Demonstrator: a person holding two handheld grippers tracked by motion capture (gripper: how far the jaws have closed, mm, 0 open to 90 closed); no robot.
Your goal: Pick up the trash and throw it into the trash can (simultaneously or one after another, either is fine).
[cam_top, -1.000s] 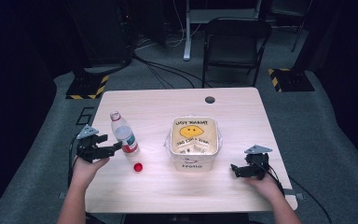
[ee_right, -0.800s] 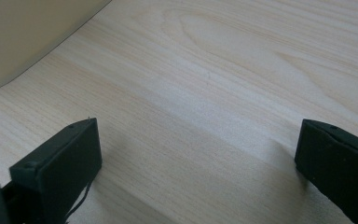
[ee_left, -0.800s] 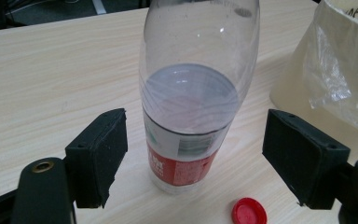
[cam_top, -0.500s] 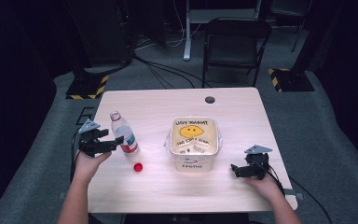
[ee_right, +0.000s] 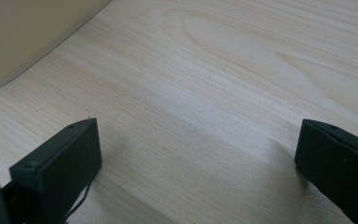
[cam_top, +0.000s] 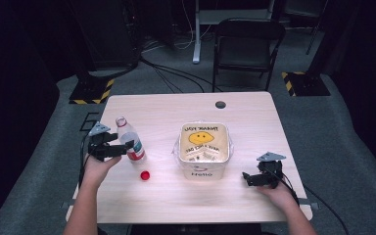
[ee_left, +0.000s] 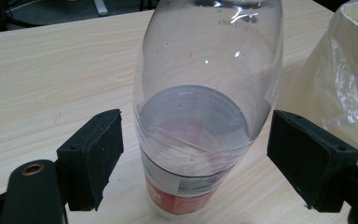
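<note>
- left tongs (cam_top: 122, 148) at the desk's left side, jaws spread wide on either side of a clear plastic bottle (cam_top: 129, 139); in the left gripper view the bottle (ee_left: 205, 102) stands between the two pads with a gap on each side, not touching either
- bottle upright on the desk (cam_top: 166, 107), uncapped, red-and-white label band low on its body; looks empty
- red cap (cam_top: 145, 175) lies on the desk just in front of the bottle, apart from it
- white tub (cam_top: 203, 169) lined with a clear plastic bag sits mid-desk, well right of the bottle; yellow smiley print on the bag, "Hello" on the tub's front wall
- right tongs (cam_top: 248, 178) low near the desk's front right, right of the tub; jaws wide apart, holding nothing; right gripper view has bare wood (ee_right: 205, 93) between the pads and the tub's corner (ee_right: 23, 37) at upper left
- black folding chair (cam_top: 247, 44) behind the desk
</note>
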